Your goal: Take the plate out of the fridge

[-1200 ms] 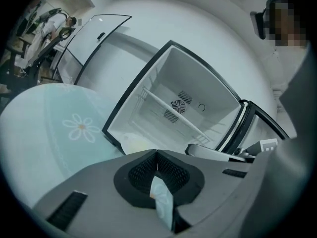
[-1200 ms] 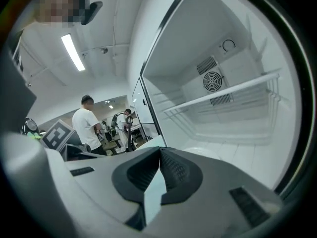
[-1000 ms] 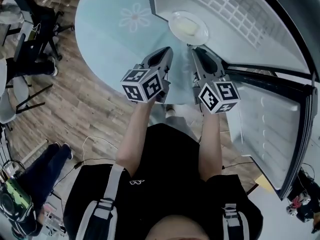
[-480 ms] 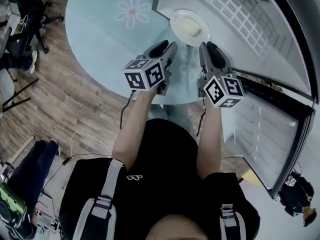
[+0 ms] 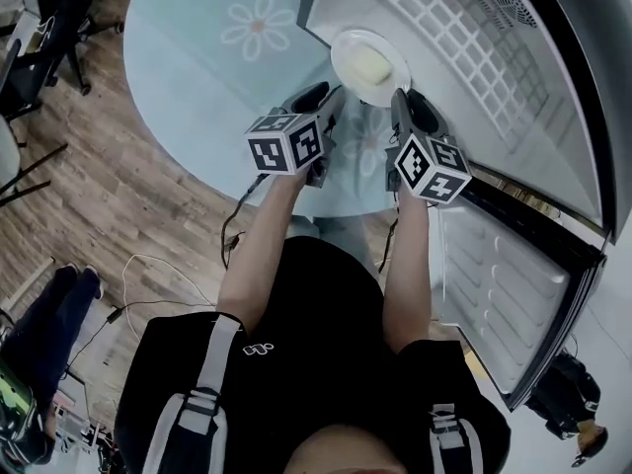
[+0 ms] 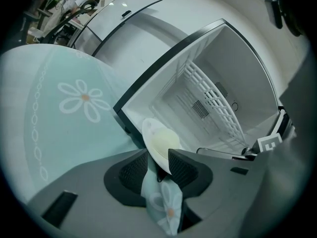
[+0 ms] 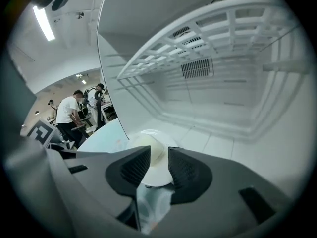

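A white plate (image 5: 368, 65) with a pale yellow lump on it sits at the front left corner of the open fridge (image 5: 513, 87). It also shows in both gripper views, plate (image 6: 159, 144) and plate (image 7: 148, 157). My left gripper (image 5: 324, 95) stands open over the table just short of the plate's near rim. In its own view the left gripper (image 6: 157, 158) frames that rim without touching it. My right gripper (image 5: 402, 102) is at the plate's near right rim. The right gripper (image 7: 158, 158) has its jaws opening, with the rim between the tips but not pressed.
The fridge stands at the edge of a round table (image 5: 197, 77) with a light-blue flowered cloth. Its door (image 5: 504, 284) hangs open at my right. A wire shelf (image 5: 464, 47) spans the inside. Chairs (image 5: 39, 38) and cables (image 5: 148, 275) are on the wooden floor; people (image 7: 67, 115) stand far off.
Both grippers have moved forward toward the plate. The right one now reaches its near rim, and the view has shifted closer to the fridge.
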`<state>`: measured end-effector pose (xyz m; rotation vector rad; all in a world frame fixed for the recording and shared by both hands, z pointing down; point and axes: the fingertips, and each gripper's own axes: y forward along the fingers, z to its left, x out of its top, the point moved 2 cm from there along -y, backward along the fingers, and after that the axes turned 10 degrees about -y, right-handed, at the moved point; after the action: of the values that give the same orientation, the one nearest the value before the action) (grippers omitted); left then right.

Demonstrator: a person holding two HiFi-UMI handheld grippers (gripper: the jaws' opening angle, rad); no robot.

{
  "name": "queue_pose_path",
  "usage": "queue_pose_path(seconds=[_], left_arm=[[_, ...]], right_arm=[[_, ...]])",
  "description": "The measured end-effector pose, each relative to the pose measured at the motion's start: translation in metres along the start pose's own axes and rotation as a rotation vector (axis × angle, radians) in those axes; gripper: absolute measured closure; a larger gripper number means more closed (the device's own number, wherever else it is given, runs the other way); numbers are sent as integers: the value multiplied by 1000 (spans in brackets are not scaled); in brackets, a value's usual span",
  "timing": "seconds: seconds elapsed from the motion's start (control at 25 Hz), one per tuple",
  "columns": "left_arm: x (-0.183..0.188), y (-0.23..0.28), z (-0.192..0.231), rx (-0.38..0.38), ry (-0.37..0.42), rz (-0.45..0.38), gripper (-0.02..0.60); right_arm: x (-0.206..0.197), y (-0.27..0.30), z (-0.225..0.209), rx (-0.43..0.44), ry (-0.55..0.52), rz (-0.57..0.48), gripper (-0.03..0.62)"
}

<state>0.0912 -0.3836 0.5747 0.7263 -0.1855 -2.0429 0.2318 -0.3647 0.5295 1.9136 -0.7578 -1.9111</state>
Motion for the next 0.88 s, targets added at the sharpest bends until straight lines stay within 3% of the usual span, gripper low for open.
queue_pose_path(seconds=[0.08, 0.44, 0.84, 0.88], left_arm=[[-3, 6, 1, 11, -8, -1, 436], [-23, 34, 1, 56, -43, 26, 436], [-24, 50, 0, 21, -71, 61, 445], [-24, 52, -1, 16, -77, 66, 456]], right_arm=[[-2, 8, -10, 1, 9, 20, 457], [-10, 42, -43, 19, 28, 90, 457], [-12, 60, -32, 94, 1, 131, 458], [-13, 60, -30, 103, 1, 139, 480]])
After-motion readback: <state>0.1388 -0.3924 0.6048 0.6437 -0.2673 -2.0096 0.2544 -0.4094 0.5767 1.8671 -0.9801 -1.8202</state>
